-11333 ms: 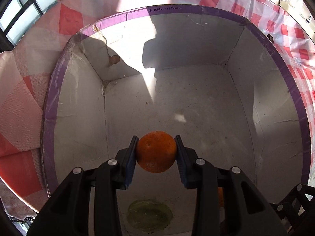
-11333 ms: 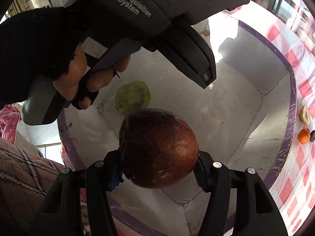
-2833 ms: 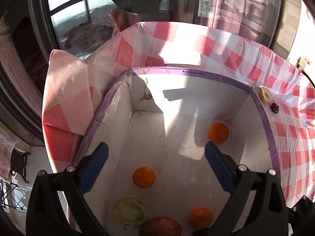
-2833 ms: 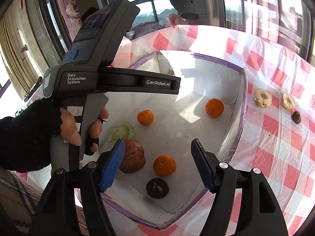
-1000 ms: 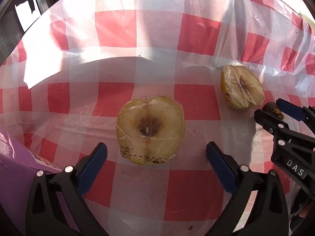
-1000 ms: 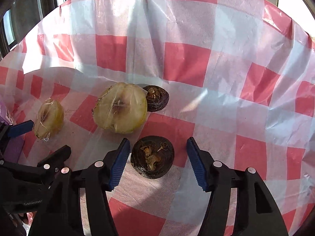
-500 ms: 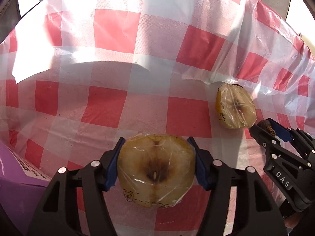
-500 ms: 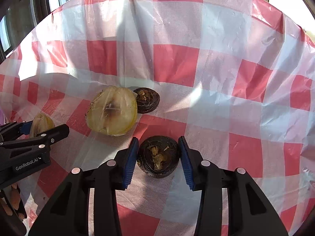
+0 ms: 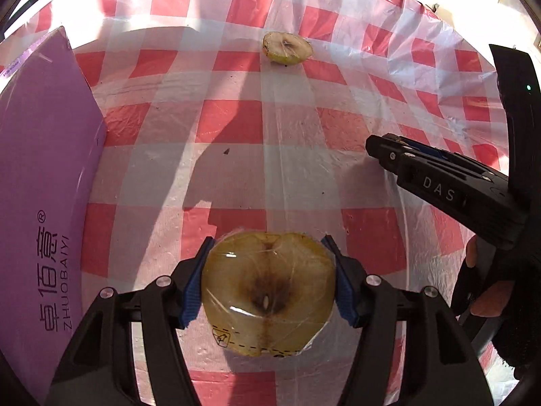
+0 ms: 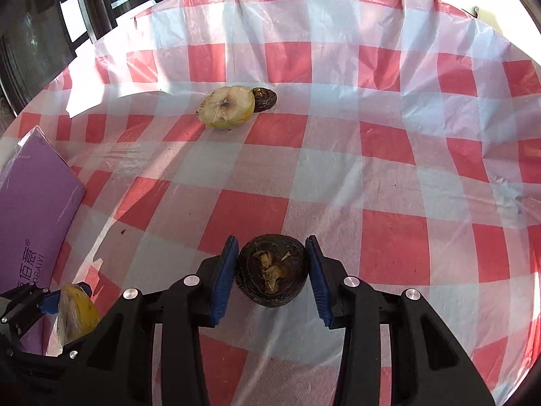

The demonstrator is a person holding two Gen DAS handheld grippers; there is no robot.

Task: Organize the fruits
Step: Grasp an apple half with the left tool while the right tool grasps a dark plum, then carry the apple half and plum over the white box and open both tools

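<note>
Checkered counter (image 9: 236, 128) below: left hand-held gripper (image 9: 268, 286) clamps wrapped apple half (image 9: 268, 292), right hand-held gripper (image 10: 272, 275) clamps dark fruit (image 10: 272, 270), probably for purple box (image 9: 44, 176) at 9 o'clock.

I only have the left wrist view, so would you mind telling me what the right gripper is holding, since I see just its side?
Observer: The right gripper is shut on a dark round fruit, its blue pads pressed against both sides.
Operator: Thank you. Is anything left on the cloth besides the apple half far ahead of me?
Observer: Yes, a second dark fruit lies right against that far apple half, on its right side in the right wrist view.
Operator: And does my own apple half look secure from there?
Observer: The left gripper shows at the lower left edge, with your wrapped apple half sitting between its fingers.
</note>
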